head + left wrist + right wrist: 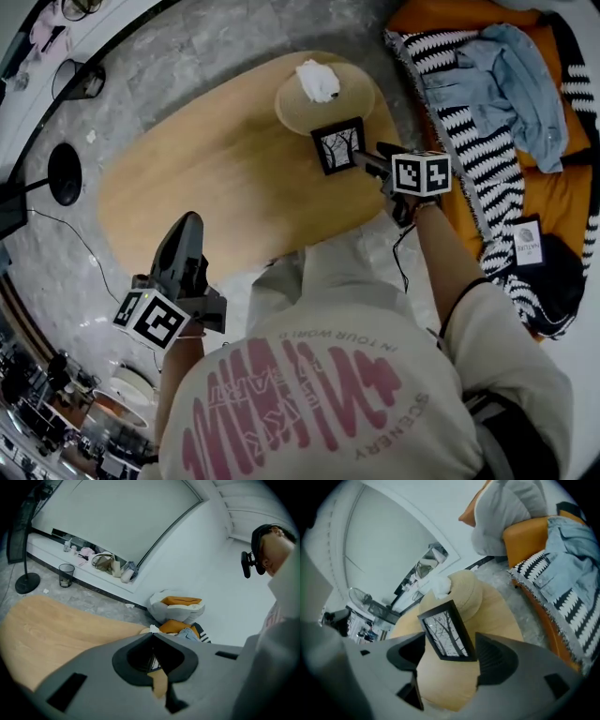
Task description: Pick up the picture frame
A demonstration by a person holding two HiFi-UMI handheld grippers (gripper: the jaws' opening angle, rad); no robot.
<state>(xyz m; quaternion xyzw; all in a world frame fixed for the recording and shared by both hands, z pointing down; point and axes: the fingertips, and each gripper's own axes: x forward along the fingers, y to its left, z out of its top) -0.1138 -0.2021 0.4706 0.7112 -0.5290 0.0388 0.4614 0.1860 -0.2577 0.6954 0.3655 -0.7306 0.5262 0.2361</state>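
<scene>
A black picture frame [337, 145] with a bare-tree print stands on the oval wooden table [187, 178], at its far right, next to a round mat. My right gripper [367, 159] reaches it from the right. In the right gripper view the frame [445, 631] has its lower part between the jaws of the right gripper [450, 645], which stand open and clear of both its sides. My left gripper [187, 230] hovers at the table's near edge, far from the frame. In its own view the left gripper [152, 637] is shut with nothing in it.
A round woven mat [356, 98] with a crumpled white tissue [317, 80] lies just behind the frame. An orange sofa [562, 197] with a striped blanket and a denim jacket [520, 80] stands to the right. A lamp base [64, 173] sits on the floor at the left.
</scene>
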